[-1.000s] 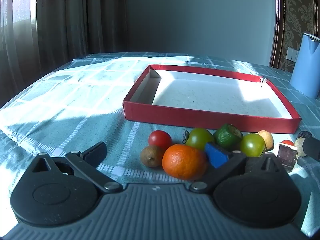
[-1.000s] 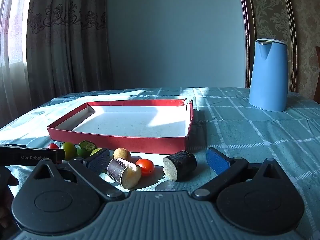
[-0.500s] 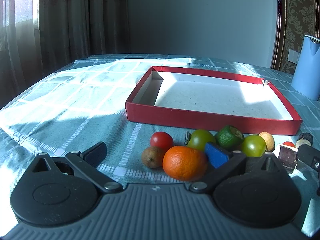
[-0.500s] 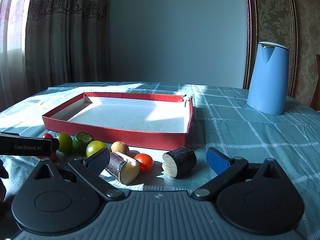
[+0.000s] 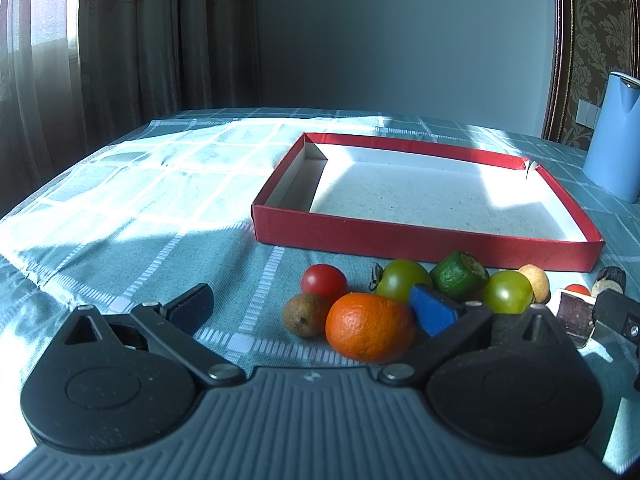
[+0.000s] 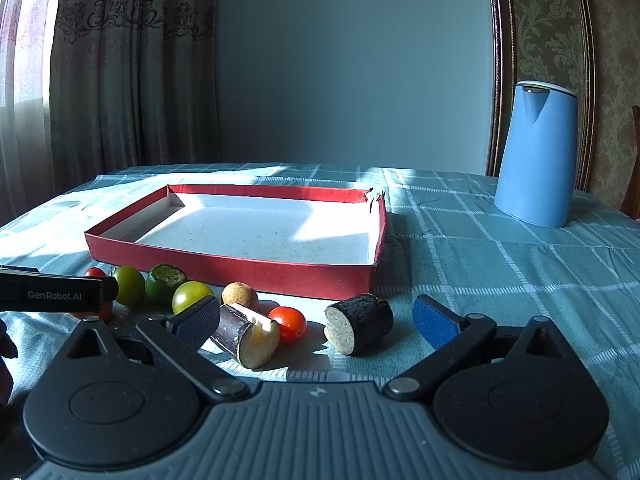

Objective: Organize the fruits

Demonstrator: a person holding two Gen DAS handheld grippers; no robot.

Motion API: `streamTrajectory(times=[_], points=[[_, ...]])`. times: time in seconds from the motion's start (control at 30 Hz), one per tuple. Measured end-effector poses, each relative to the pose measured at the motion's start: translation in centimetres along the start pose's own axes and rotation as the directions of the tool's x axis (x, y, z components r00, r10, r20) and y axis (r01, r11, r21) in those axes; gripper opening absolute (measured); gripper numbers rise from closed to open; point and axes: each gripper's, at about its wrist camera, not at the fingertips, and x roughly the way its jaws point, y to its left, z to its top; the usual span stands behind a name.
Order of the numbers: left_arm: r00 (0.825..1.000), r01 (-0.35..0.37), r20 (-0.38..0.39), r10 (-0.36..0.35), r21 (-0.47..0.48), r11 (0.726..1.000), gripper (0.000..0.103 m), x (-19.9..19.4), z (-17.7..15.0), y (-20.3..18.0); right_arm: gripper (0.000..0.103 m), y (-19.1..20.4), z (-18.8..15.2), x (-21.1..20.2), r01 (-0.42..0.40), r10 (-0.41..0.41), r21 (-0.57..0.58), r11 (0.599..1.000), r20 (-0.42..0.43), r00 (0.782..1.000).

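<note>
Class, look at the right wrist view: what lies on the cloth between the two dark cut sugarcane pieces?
A red cherry tomato lies between the left sugarcane piece and the right sugarcane piece, seen in the right wrist view.

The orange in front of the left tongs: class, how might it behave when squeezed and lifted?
The orange looks round, so a nudge would probably roll it into the brown fruit touching it. Its dimpled skin should give the pads some hold. It nearly fills the open left tongs, so a centred squeeze seems wise.
</note>
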Motion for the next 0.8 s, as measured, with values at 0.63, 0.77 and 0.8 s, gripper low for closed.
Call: streamTrajectory(times=[0.63,0.77,0.8], points=[[1.0,0.001,0.0,-0.001,-0.005,1.0,0.103,0.11,0.03,0.05,0.103,0.25,-0.02,0.27,-0.035,0.035,-0.011,0.999,-0.02,0.999],[1.0,0.001,-0.001,-0.001,-0.005,1.0,0.103,0.11,0.01,0.04,0.103,0.22,-0.04,0.29,-0.036,0.036,-0.01,0.999,-0.022,0.999],[1.0,0.001,-0.001,-0.001,-0.005,1.0,0.103,0.11,0.0,0.05,0.103,0.22,-0.05,0.29,-0.036,0.036,-0.009,0.999,-0.024,0.999]])
